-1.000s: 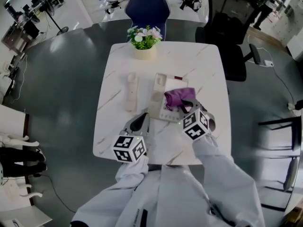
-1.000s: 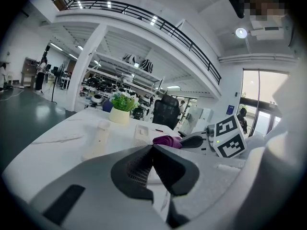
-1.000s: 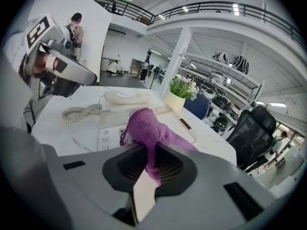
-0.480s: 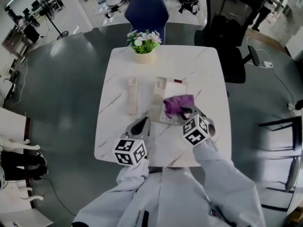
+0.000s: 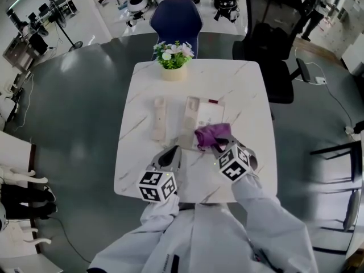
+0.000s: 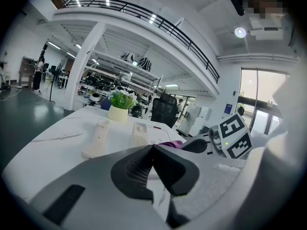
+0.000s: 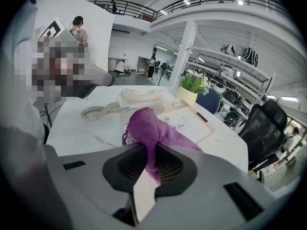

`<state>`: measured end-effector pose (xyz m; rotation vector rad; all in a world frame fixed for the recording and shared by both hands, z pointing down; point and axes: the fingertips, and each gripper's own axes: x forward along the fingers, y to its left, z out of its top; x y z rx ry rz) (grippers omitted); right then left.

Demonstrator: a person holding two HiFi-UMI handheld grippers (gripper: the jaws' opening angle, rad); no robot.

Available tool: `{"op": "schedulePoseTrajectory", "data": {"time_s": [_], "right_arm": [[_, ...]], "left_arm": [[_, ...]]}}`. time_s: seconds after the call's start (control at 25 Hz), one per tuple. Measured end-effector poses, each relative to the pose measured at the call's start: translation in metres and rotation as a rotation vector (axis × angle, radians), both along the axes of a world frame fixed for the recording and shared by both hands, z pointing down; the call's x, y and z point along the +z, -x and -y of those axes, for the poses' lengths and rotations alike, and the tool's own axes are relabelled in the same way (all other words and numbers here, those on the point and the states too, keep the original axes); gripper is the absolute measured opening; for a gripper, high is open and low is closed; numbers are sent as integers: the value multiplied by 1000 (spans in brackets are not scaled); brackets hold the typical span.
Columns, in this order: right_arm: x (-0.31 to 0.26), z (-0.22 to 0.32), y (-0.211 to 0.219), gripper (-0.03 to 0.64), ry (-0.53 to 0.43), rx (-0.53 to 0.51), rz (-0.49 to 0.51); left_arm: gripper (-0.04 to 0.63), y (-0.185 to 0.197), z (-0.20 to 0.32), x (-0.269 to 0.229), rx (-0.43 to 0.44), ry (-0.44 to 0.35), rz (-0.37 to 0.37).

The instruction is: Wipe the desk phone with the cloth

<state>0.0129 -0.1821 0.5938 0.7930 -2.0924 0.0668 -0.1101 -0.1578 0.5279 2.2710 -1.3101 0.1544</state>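
A: Desk phone [image 5: 199, 114]. Location?
B: Middle of the white bench [image 5: 247, 90], base flat. The handset [image 5: 158, 118] is off its cradle, beside the base on the left. The coiled cord [image 7: 98, 110] lies on the bench top, and the potted flowers [image 5: 173, 57] stand at the far edge.
A: Cloth [image 5: 211, 134]?
B: Purple, bunched. The right gripper [image 5: 220, 143] has its jaws clamped on a fold of it. The bunch rests on the near right part of the base.
A: Left gripper [image 5: 169, 156]?
B: Jaws together, nothing between them. It is held low, just beside the base's near left corner. Whether it touches the base cannot be told.
A: Step in hand?
B: By judgement, wiping the face of the base at its near end. The far end and the handset probably remain to be covered.
A: Next move calls for?
B: Likely a stroke of the cloth across the face toward the far end. It wants pressure firm enough to clean but light enough that the base does not slide. The left gripper is well placed to steady that corner.
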Motion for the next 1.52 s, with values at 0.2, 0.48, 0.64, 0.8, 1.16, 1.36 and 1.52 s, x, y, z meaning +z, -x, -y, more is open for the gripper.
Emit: {"op": "schedulePoseTrajectory", "data": {"time_s": [0.2, 0.48, 0.64, 0.8, 1.16, 1.36, 1.52], "right_arm": [[6, -12, 3, 35, 50, -24, -8], [9, -21, 6, 35, 88, -30, -7], [11, -28, 8, 35, 122, -39, 8], [10, -34, 10, 35, 147, -47, 19], [9, -49, 16, 35, 212, -88, 65], [-3, -52, 21, 35, 265, -75, 209], [-26, -38, 20, 35, 268, -22, 379]], "left_arm": [[-2, 0, -3, 2, 5, 2, -3], [-2, 3, -3, 1, 3, -2, -6], [-2, 4, -2, 0, 0, -5, -8], [-2, 5, -1, 0, -5, -3, -10], [-2, 5, 2, -2, -25, -1, -8], [-2, 9, 1, -6, -50, -6, -1], [-2, 15, 5, -13, -85, -14, -1]]}}
